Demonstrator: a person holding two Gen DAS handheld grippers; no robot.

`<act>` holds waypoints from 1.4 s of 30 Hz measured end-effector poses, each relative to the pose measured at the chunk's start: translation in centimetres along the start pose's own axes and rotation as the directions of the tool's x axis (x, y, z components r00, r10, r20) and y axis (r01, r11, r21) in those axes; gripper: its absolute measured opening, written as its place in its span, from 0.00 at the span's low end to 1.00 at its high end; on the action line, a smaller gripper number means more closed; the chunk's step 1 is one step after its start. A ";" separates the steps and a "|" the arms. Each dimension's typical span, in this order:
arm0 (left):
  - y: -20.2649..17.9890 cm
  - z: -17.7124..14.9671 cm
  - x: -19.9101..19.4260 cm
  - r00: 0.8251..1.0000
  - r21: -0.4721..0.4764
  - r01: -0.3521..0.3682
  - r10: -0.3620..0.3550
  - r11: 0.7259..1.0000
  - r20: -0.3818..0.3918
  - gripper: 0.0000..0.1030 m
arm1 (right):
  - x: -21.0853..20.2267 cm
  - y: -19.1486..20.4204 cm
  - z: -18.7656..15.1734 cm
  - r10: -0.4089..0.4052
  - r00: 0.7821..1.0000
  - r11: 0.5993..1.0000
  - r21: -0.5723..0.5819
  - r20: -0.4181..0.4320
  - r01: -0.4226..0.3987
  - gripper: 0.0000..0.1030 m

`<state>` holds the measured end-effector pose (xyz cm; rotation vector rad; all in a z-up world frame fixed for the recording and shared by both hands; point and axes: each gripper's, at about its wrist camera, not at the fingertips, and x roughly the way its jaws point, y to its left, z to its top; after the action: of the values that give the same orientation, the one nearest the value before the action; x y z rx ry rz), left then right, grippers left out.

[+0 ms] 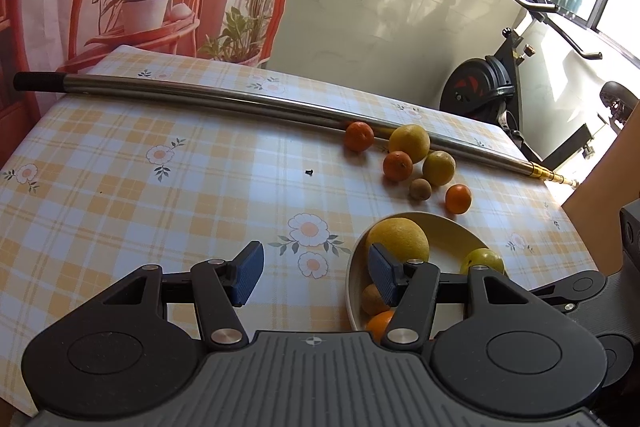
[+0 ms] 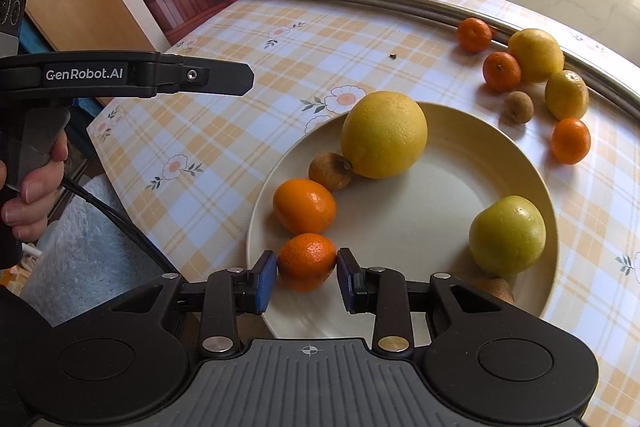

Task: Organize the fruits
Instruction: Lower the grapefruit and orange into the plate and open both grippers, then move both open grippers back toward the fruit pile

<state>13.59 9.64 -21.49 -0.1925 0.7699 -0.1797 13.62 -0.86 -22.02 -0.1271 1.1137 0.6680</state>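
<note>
Right now my right gripper (image 2: 307, 273) pinches a small tangerine (image 2: 307, 259) between its blue pads, low over the near rim of the cream plate (image 2: 420, 211), since that is where the fruit is being gathered. My left gripper (image 1: 316, 273) hangs half open and empty beside the plate, out of the way. Six more fruits (image 1: 400, 165) wait by the metal pole (image 1: 224, 99).

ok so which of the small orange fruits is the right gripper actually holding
The tangerine at the plate's near edge, pinched between the right gripper's blue pads. The other one on the plate and the three on the tablecloth lie free.
</note>
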 end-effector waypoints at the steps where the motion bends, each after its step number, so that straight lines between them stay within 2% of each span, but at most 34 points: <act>1: -0.1 0.0 0.0 1.000 0.001 0.000 0.000 1.000 -0.001 0.59 | 0.0 0.0 0.1 0.003 1.000 1.000 -0.003 0.001 -0.003 0.30; 5: -0.3 -0.2 0.0 1.000 0.010 0.003 -0.003 1.000 -0.002 0.59 | 0.2 0.1 0.3 0.019 1.000 1.000 -0.009 0.001 -0.019 0.32; 7: -0.3 -0.2 0.1 1.000 0.013 0.003 -0.003 1.000 -0.005 0.59 | 0.2 0.3 0.2 0.028 1.000 0.999 -0.015 0.001 -0.028 0.36; 14: -0.6 -0.3 0.2 1.000 0.019 0.003 -0.003 1.000 -0.010 0.59 | -0.3 0.3 0.0 0.016 0.999 1.000 -0.007 0.034 -0.016 0.36; 21: -0.7 -0.3 0.2 1.000 0.020 0.000 0.000 1.000 -0.015 0.59 | -2.3 -1.5 -0.5 -0.015 0.991 0.996 0.090 0.133 0.003 0.36; 27: -0.8 0.3 0.6 1.000 0.020 0.002 -0.001 1.000 -0.022 0.59 | -5.1 -4.6 -0.6 -0.091 0.967 0.982 0.185 0.237 0.047 0.37; 32: -0.5 1.5 0.8 1.000 -0.006 0.019 -0.019 1.000 0.000 0.59 | -6.6 -7.1 -0.1 -0.195 0.943 0.969 0.200 0.270 0.144 0.37; 38: -0.3 2.6 1.6 1.000 -0.015 0.003 -0.003 1.000 0.002 0.59 | -7.4 -9.3 0.2 -0.272 0.914 0.953 0.215 0.300 0.213 0.37; 42: -0.4 3.4 2.1 1.000 -0.017 -0.010 0.010 1.000 0.006 0.59 | -7.0 -10.6 0.2 -0.299 0.905 0.946 0.220 0.304 0.238 0.37</act>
<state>17.40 9.17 -20.47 -0.2054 0.7660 -0.1631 17.80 -12.29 -18.30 -0.0117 0.8026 0.3221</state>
